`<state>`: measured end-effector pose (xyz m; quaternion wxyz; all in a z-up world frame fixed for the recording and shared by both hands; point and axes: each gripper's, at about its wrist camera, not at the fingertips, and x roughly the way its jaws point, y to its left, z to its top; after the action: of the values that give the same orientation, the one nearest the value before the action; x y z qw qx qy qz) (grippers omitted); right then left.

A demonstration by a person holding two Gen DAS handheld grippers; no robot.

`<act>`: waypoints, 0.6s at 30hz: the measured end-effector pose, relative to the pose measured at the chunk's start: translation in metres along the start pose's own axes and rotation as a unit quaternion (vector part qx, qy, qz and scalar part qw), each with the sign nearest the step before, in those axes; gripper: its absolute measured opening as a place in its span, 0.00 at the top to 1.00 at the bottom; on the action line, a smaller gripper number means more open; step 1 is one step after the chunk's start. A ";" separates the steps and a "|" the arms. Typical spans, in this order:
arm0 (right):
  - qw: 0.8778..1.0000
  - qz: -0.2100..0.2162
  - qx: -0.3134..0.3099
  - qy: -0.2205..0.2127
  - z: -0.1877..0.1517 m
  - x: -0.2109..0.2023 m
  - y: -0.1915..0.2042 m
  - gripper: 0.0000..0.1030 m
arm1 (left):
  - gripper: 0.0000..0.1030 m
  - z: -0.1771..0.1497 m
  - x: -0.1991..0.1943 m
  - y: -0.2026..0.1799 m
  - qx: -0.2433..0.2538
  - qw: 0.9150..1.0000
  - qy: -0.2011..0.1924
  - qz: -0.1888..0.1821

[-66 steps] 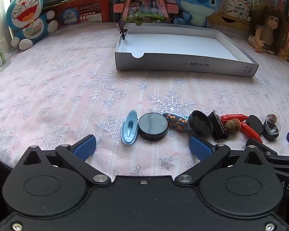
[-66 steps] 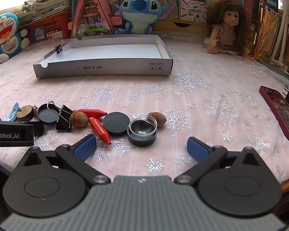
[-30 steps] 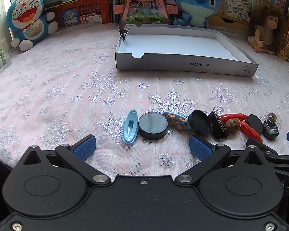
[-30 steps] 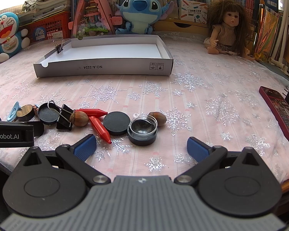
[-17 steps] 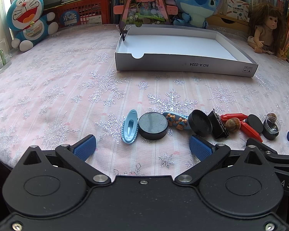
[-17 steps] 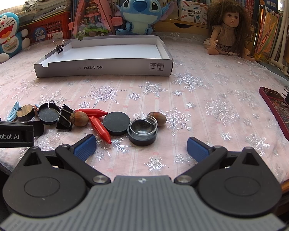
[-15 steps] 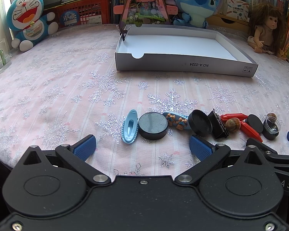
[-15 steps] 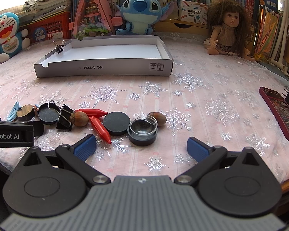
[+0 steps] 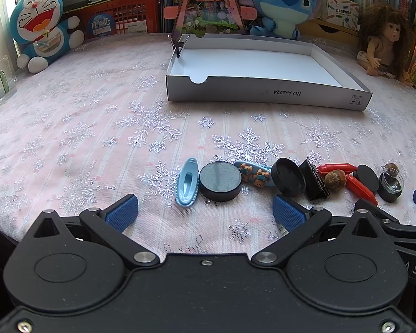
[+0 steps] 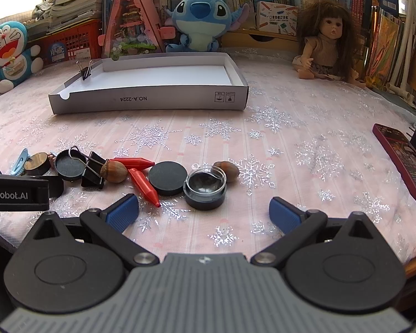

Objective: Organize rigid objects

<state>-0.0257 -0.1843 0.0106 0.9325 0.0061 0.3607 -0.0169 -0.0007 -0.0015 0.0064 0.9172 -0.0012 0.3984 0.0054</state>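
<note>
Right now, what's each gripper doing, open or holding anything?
Left gripper: open, holding nothing.
Right gripper: open, holding nothing.

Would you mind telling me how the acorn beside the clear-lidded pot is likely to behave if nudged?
The acorn looks rounded and smooth, so it would probably roll or slip. It touches the pot, which may block it. It seems small and light.
</note>
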 end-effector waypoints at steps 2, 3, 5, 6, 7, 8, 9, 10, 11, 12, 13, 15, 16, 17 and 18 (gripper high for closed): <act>1.000 0.000 0.003 -0.003 -0.001 0.001 0.000 0.00 | 0.00 0.000 0.000 0.000 0.000 1.000 -0.001 0.000; 1.000 -0.002 0.006 -0.006 -0.002 0.001 0.000 0.00 | 0.00 0.000 0.000 0.000 0.000 1.000 -0.001 0.000; 1.000 -0.005 0.010 -0.017 -0.005 0.001 0.002 0.00 | 0.00 0.000 0.001 0.001 0.000 1.000 -0.001 -0.001; 1.000 -0.006 0.011 -0.019 -0.005 0.001 0.002 0.00 | 0.00 0.000 0.001 0.001 0.000 1.000 -0.001 -0.001; 1.000 -0.006 0.011 -0.020 -0.005 0.000 0.002 0.00 | 0.00 -0.001 0.001 0.001 0.000 1.000 -0.003 -0.003; 1.000 -0.006 0.010 -0.019 -0.006 0.000 0.002 0.00 | 0.00 -0.002 0.001 0.002 0.001 1.000 -0.006 -0.004; 1.000 -0.006 0.009 -0.020 -0.006 0.000 0.002 0.00 | 0.00 -0.003 0.001 0.002 0.002 1.000 -0.009 -0.005; 1.000 -0.005 0.009 -0.021 -0.006 0.000 0.002 0.00 | 0.00 -0.004 0.001 0.003 0.004 1.000 -0.014 -0.007; 1.000 -0.003 0.007 -0.024 -0.007 0.000 0.002 0.00 | 0.00 -0.005 0.000 0.004 0.005 1.000 -0.017 -0.009; 1.000 -0.001 0.004 -0.027 -0.006 -0.001 0.002 0.00 | 0.00 -0.006 0.000 0.005 0.007 1.000 -0.020 -0.010; 1.000 0.002 0.002 -0.031 -0.007 -0.001 0.002 0.00 | 0.00 -0.007 0.000 0.006 0.007 1.000 -0.022 -0.011; 0.999 0.007 0.001 -0.039 -0.007 -0.003 0.001 0.03 | 0.00 -0.007 0.000 0.007 0.010 1.000 -0.024 -0.012; 0.999 0.009 -0.002 -0.045 -0.007 -0.005 0.002 0.03 | 0.00 -0.007 0.000 0.008 0.010 1.000 -0.025 -0.014; 0.999 0.010 -0.004 -0.051 -0.007 -0.007 0.002 0.06 | 0.01 -0.007 -0.001 0.009 0.010 0.999 -0.027 -0.017; 0.998 0.008 -0.007 -0.058 -0.007 -0.009 0.002 0.08 | 0.04 -0.008 -0.002 0.011 0.008 0.999 -0.031 -0.020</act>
<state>-0.0365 -0.1816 0.0116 0.9518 0.0013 0.3066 -0.0071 -0.0075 0.0089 0.0022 0.9290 -0.0016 0.3696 -0.0166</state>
